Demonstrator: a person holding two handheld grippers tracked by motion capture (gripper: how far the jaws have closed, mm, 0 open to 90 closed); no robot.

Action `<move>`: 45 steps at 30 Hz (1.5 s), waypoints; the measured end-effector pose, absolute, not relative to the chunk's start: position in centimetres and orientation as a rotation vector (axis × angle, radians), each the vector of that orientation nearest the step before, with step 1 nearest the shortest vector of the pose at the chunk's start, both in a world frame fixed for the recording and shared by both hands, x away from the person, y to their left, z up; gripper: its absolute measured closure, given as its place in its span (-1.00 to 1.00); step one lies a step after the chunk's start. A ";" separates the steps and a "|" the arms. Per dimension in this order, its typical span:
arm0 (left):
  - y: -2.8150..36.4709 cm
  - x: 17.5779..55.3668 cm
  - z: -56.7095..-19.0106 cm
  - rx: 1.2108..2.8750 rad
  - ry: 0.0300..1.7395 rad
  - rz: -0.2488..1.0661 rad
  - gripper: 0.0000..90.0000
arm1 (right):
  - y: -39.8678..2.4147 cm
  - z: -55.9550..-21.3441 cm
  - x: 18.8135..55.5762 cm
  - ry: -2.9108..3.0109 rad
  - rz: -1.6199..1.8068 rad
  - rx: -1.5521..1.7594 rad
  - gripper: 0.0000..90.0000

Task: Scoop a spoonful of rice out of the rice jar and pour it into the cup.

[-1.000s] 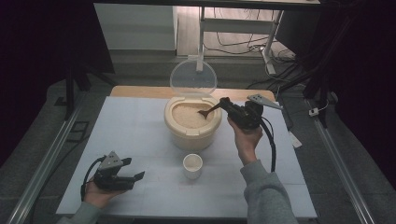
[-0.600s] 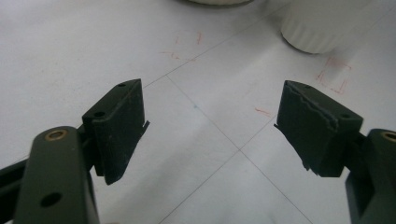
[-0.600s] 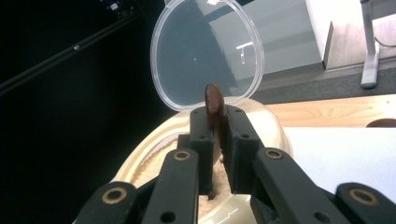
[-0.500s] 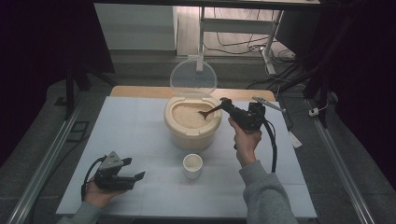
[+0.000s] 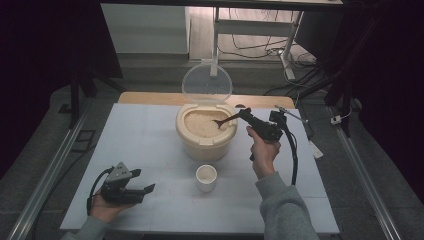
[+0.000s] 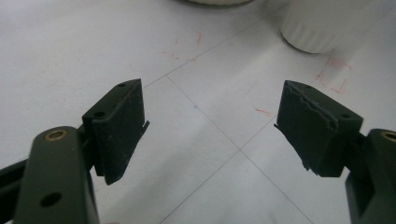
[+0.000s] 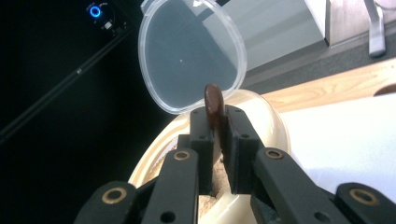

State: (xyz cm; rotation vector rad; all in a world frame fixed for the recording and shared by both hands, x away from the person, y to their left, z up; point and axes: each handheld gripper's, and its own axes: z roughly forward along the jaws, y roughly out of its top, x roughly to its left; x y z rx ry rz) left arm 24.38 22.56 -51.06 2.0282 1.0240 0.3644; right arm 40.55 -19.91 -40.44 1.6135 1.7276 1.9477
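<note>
With my right hand-held gripper (image 5: pixel 245 114) clamped on the spoon (image 5: pixel 226 120) in the rice (image 5: pixel 202 123), I'm scooping; next, carry it level to the cup (image 5: pixel 206 177) below.

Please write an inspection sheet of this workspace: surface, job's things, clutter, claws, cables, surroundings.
Surface: white table top with faint red marks; wooden strip at the far edge.
Job's things: cream rice container, clear lid standing open, rice inside; dark spoon with its bowl in the rice; small white cup in front of the container.
Clutter: nothing seen.
Claws: right claw shut on the spoon handle; left claw open, nothing between its jaws, low over the table.
Cables: black cable hangs from the right claw; more cables on the floor behind.
Surroundings: dark room, metal rails at both sides.
</note>
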 end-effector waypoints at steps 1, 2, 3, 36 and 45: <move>22.6 24.4 -51.1 2.029 1.023 0.365 -0.48 | -20.0 -40.5 40.6 1.718 1.955 1.631 0.84; 22.6 24.4 -51.1 2.029 1.023 0.365 -0.48 | -20.1 -40.6 40.6 1.719 1.956 1.644 0.85; 22.6 24.4 -51.1 2.029 1.023 0.365 -0.48 | -20.2 -40.7 40.7 1.717 1.962 1.654 0.85; 22.6 24.3 -51.0 2.030 1.020 0.370 -0.48 | -22.6 -40.8 41.0 1.540 2.132 1.919 0.86; 22.6 24.4 -51.1 2.033 1.018 0.371 -0.48 | -23.1 -40.7 41.0 1.513 2.157 1.934 0.86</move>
